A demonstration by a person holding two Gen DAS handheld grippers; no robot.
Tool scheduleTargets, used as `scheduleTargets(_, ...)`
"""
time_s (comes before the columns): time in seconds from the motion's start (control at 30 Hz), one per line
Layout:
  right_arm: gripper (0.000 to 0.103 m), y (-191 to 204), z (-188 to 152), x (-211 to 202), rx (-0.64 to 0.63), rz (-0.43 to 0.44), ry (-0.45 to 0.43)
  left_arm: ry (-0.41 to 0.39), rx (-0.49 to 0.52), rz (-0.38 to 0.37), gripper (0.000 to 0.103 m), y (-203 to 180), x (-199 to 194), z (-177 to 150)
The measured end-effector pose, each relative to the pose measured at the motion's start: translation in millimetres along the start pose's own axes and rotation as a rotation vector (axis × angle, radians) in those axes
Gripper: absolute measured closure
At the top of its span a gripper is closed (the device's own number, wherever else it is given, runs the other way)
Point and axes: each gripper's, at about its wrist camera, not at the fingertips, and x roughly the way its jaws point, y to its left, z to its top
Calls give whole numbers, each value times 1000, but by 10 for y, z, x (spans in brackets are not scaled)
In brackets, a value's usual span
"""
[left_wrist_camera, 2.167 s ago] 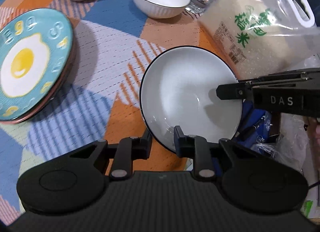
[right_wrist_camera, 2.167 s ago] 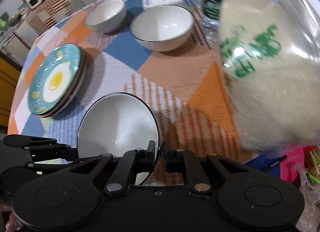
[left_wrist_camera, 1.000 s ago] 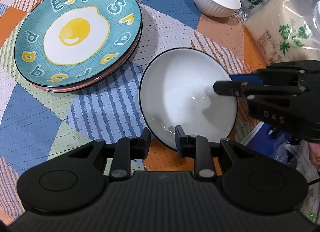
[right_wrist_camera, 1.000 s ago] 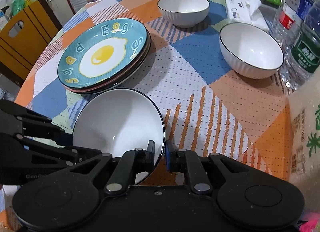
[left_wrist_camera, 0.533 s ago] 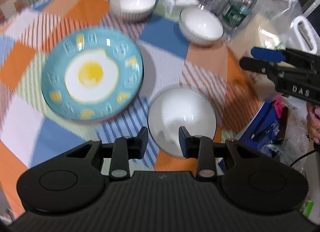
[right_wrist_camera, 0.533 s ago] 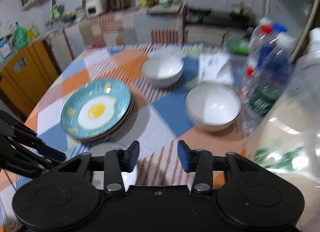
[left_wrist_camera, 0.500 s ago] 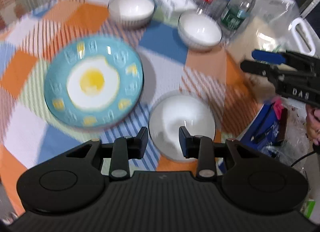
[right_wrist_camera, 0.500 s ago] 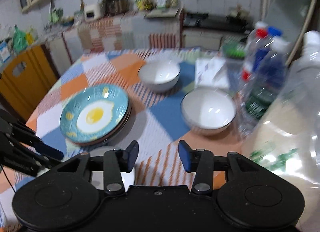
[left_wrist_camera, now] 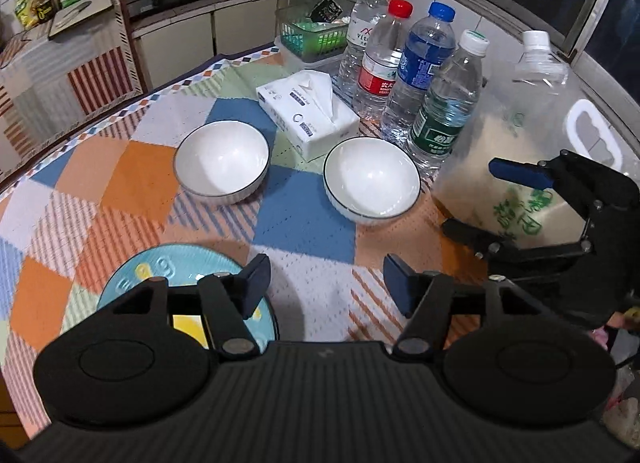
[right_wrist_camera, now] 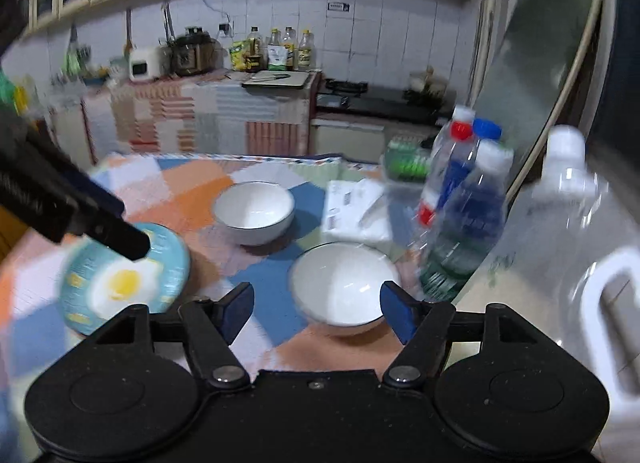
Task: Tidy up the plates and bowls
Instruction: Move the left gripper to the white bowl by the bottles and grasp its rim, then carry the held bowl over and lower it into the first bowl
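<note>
The left gripper [left_wrist_camera: 326, 283] is held above the table, tilted steeply down toward the patterned tablecloth [left_wrist_camera: 304, 231]; its jaws are opening and nothing lies between them. The right gripper [right_wrist_camera: 316, 313] is pitched less steeply, looking across the table toward the kitchen counter; its jaws are opening too, with nothing pinched between them. In the left wrist view the right gripper stands at the right edge, in front of a bag of rice [left_wrist_camera: 516, 167], its 2 fingers spread apart.

2 white bowls sit upright, mouths up, well apart from both grippers. The far-left bowl [left_wrist_camera: 221, 162] rests on the cloth to the left of a tissue pack [left_wrist_camera: 308, 115]. The right bowl [left_wrist_camera: 372, 182] sits just near of that pack and just left of 4 water bottles [left_wrist_camera: 416, 75]. In the right wrist view this right bowl appears beyond the gap between the right gripper's fingertips, not touched by them.

The teal egg plate [left_wrist_camera: 152, 275] lies flat at the near left, partly hidden behind the left gripper's left finger. In the right wrist view it shows blurred at the left, under the left gripper's dark finger. Round, the bowls and plate show no long axis.
</note>
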Motion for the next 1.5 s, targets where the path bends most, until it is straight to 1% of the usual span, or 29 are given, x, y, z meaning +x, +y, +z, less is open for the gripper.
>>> scheduleTargets(0.03,28,19,-4,56,-29,-20,-8,5,-13,-11,41,25,78,20)
scheduleTargets(0.1,28,6,-16,164,-39,-12,5,8,-37,-31,41,67,243,76)
scheduleTargets(0.17,28,-41,-51,307,7,1,41,-4,-47,-38,41,91,403,107)
scheduleTargets(0.23,28,-63,-117,404,63,2,54,-6,-66,-62,41,127,565,150)
scheduleTargets(0.27,28,-51,-155,463,75,-11,55,-7,-72,-66,41,144,628,168)
scheduleTargets(0.37,28,54,-287,586,50,-84,30,-21,-68,-51,41,172,829,213)
scheduleTargets(0.4,28,71,-313,628,50,-87,35,-24,-68,-47,41,176,905,234)
scheduleTargets(0.57,28,68,-374,792,116,-28,89,-18,-108,-75,41,169,1264,285)
scheduleTargets(0.67,26,64,-432,925,138,-25,129,0,-138,-88,43,171,1488,306)
scheduleTargets(0.77,25,15,-499,1072,171,-29,158,2,-184,-99,48,223,1661,315)
scheduleTargets(0.83,25,-3,-543,1192,183,-43,162,26,-233,-106,57,280,1753,313)
scheduleTargets(0.87,24,-9,-558,1251,188,-54,169,41,-271,-111,58,316,1794,305)
scheduleTargets(0.9,24,-9,-566,1290,192,-65,172,63,-309,-93,60,356,1841,291)
scheduleTargets(0.93,25,-12,-570,1340,195,-76,173,61,-332,-92,63,385,1860,272)
scheduleTargets(0.97,24,-9,-583,1377,194,-91,164,49,-347,-108,65,410,1869,258)
scheduleTargets(1.0,24,6,-596,1401,185,-105,148,39,-358,-118,69,422,1875,248)
scheduleTargets(1.03,24,25,-611,1421,168,-120,135,33,-360,-121,78,421,1876,243)
scheduleTargets(1.07,24,63,-629,1445,134,-140,122,24,-347,-128,82,405,1873,244)
scheduleTargets(1.13,18,102,-651,1492,90,-170,95,6,-308,-132,93,346,1866,249)
scheduleTargets(1.17,16,109,-665,1495,82,-177,71,5,-297,-126,93,322,1866,252)
scheduleTargets(1.23,13,112,-683,1515,63,-174,50,3,-265,-96,93,260,1857,247)
scheduleTargets(1.3,11,104,-679,1523,56,-173,32,5,-256,-82,92,233,1837,229)
scheduleTargets(1.37,11,91,-666,1530,49,-162,32,7,-257,-80,92,240,1814,210)
scheduleTargets(1.43,12,49,-622,1554,53,-141,51,21,-252,-75,92,230,1783,196)
scheduleTargets(1.5,12,24,-592,1555,61,-116,59,33,-216,-72,91,201,1723,200)
